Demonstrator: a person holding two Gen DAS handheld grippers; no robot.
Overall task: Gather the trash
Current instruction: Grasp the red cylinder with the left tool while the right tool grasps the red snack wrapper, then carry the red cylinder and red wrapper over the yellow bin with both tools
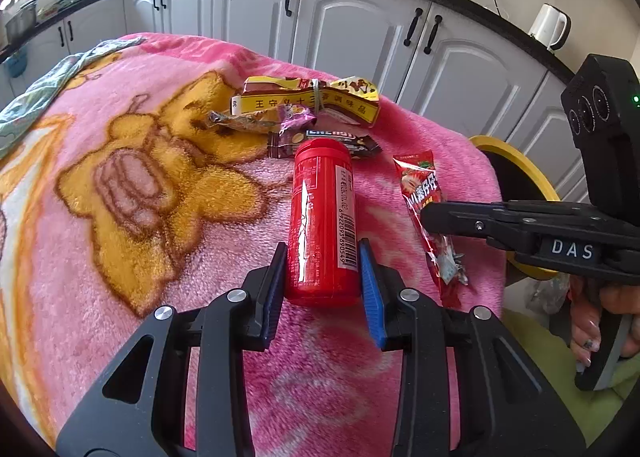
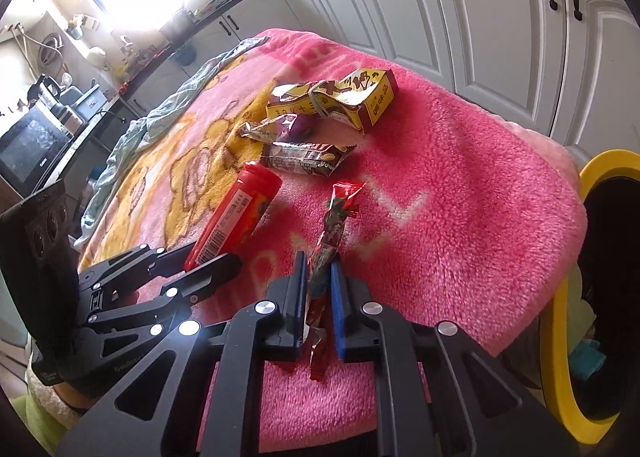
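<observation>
The left gripper point(image 1: 323, 253) is sitting nearest the lens, and its fingers are pressing on the two sides of the red can point(image 1: 322, 223), near its base. The can is lying on the pink blanket point(image 1: 140, 217), and its long axis is running straight ahead from the fingers, so the cap is pointing away from them.

To the right of these fingers, the right gripper point(image 2: 319, 277) is pinching the thin red sachet point(image 2: 326, 253) at its lower part; the sachet is also stretching forward between the pads.

The yellow-rimmed bin point(image 2: 592, 165) is standing beyond the blanket edge, to the right of both grippers, so I judge the right one is nearer to it.

Further ahead of the fingers, the yellow box point(image 1: 312, 99) and the brown wrapper point(image 1: 324, 143) are waiting, untouched.
</observation>
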